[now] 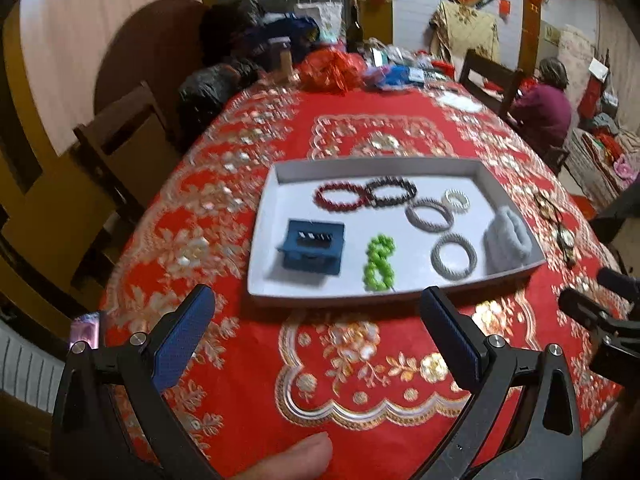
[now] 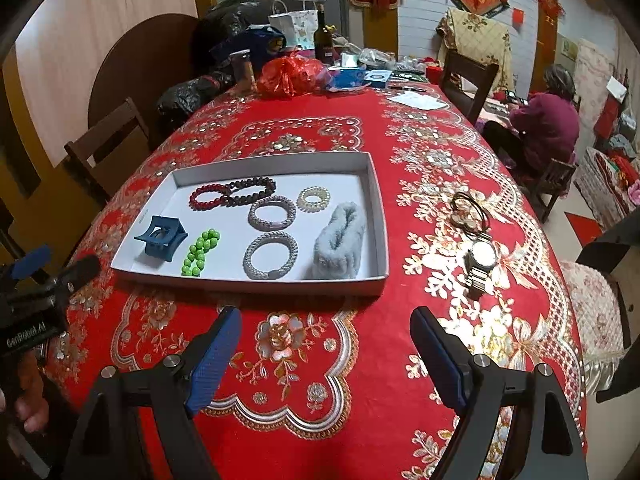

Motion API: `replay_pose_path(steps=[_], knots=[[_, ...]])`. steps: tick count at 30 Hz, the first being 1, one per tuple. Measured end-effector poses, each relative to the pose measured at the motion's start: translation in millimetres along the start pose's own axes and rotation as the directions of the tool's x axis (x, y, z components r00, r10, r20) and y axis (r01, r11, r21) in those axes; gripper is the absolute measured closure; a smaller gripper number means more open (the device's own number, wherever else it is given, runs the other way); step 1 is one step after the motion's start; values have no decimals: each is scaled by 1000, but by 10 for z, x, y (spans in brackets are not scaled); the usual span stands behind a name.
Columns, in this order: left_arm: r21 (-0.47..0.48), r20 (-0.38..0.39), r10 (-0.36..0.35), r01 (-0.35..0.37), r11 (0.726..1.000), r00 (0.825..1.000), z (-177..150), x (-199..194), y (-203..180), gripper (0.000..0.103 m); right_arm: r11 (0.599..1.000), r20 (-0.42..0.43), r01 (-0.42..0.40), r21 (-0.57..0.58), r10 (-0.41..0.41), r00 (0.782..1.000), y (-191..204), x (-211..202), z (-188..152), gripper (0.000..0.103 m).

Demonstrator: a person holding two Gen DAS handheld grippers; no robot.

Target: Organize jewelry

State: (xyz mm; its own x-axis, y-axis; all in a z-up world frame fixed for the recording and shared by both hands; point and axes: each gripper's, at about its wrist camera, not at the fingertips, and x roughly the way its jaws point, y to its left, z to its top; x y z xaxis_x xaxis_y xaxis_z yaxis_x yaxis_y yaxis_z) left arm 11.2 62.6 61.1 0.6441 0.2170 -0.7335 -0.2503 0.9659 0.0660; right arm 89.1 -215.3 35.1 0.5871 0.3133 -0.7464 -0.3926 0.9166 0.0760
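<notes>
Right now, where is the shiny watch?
In the right wrist view, the watch lies on the red tablecloth, right of the white tray, beside black cords.

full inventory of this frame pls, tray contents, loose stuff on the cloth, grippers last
tray: 1, white, shallow, mid-table on the cloth
bead bracelets: 2, dark red and brown-black, overlapping at the tray's far side
woven bangles: 2, silver-grey, tray centre
coil hair tie: 1, pale, far right in the tray
green bead bracelet: 1, bright green, near edge of the tray
hair claw: 1, blue, left end of the tray
fluffy scrunchie: 1, grey, right end of the tray
wristwatch: 1, silver, on the cloth right of the tray
cord necklace: 1, black cord, beyond the watch
tablecloth: 1, red with gold flowers
left gripper: blue pads, open, empty
right gripper: blue pads, open, empty
</notes>
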Motion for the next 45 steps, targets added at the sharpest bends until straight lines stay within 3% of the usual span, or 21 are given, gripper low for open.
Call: replay_pose_path(steps=[12, 45], knots=[[57, -34, -14, 16, 998, 999, -86, 54, -106, 1, 1000, 7, 7, 10, -7, 1000, 89, 134, 76, 19], [32, -51, -74, 76, 997, 996, -81, 22, -102, 1, 1000, 4, 28, 0, -28, 1000, 110, 183, 42, 19]])
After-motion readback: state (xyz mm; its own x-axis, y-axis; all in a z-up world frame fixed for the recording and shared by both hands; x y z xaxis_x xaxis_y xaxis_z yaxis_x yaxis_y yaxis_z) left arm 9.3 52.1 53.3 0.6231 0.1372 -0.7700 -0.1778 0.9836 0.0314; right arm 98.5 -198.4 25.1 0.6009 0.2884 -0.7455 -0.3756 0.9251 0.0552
